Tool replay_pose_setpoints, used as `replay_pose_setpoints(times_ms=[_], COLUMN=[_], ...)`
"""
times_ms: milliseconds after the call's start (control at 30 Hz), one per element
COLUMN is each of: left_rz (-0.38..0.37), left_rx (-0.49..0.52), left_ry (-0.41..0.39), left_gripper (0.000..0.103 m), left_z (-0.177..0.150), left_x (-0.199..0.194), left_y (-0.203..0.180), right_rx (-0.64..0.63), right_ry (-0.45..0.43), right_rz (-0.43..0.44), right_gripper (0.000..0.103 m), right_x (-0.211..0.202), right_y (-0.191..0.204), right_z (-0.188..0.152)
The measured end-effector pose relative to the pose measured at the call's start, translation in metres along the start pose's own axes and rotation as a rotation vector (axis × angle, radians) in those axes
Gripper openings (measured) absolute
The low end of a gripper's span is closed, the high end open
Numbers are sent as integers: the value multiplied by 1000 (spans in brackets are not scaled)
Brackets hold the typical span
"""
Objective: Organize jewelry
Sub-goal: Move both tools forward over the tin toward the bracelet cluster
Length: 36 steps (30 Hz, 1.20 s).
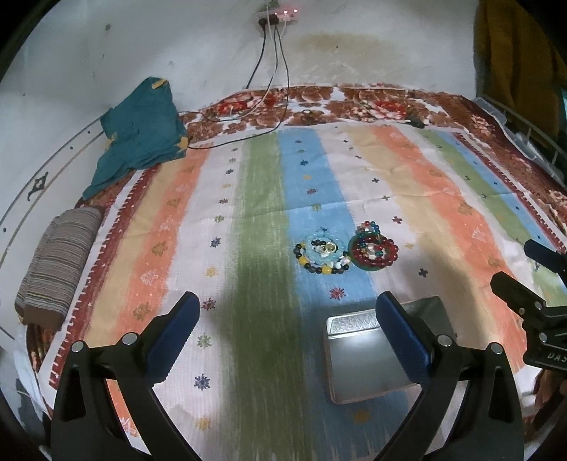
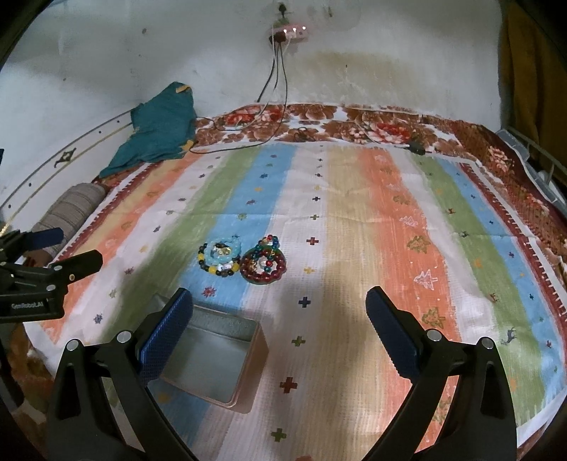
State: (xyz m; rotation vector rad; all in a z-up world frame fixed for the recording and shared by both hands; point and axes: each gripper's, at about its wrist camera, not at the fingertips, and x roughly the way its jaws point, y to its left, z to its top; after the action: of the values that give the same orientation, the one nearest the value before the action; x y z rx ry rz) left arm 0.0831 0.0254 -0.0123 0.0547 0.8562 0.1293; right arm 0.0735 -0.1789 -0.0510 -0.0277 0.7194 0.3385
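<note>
Two piles of beaded bracelets lie on the striped cloth. The left pile [image 1: 320, 256] [image 2: 220, 257] has light blue, black and yellow beads. The right pile [image 1: 372, 250] [image 2: 263, 264] has red and green beads. An open, empty metal tin [image 1: 365, 361] [image 2: 216, 358] sits nearer to me than the piles. My left gripper [image 1: 287, 321] is open and empty, hovering left of the tin. My right gripper [image 2: 279, 312] is open and empty, hovering right of the tin. Each gripper shows at the edge of the other's view [image 1: 531, 283] [image 2: 56, 262].
The striped cloth [image 1: 248, 212] covers a bed against a white wall. A teal garment [image 1: 141, 131] and a rolled striped fabric [image 1: 60, 262] lie at the left. Cables [image 1: 269, 88] run down from a wall power strip [image 1: 280, 14] onto the bed's far edge.
</note>
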Motion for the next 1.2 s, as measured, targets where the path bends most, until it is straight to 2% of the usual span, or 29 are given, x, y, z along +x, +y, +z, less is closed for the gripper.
replay_pose_setpoints(times_ms=[733, 1200], left_rz=[11, -22], left_rx=[-6, -53], left_ry=[66, 168], left_gripper=[97, 97], left_z=[24, 34], left_x=[39, 84], left_y=[-5, 5], right_rx=[20, 77], right_ry=[59, 134], right_rz=[6, 32], right_gripper=[99, 99], right_x=[44, 77], right_y=[-5, -15], right_z=[21, 27])
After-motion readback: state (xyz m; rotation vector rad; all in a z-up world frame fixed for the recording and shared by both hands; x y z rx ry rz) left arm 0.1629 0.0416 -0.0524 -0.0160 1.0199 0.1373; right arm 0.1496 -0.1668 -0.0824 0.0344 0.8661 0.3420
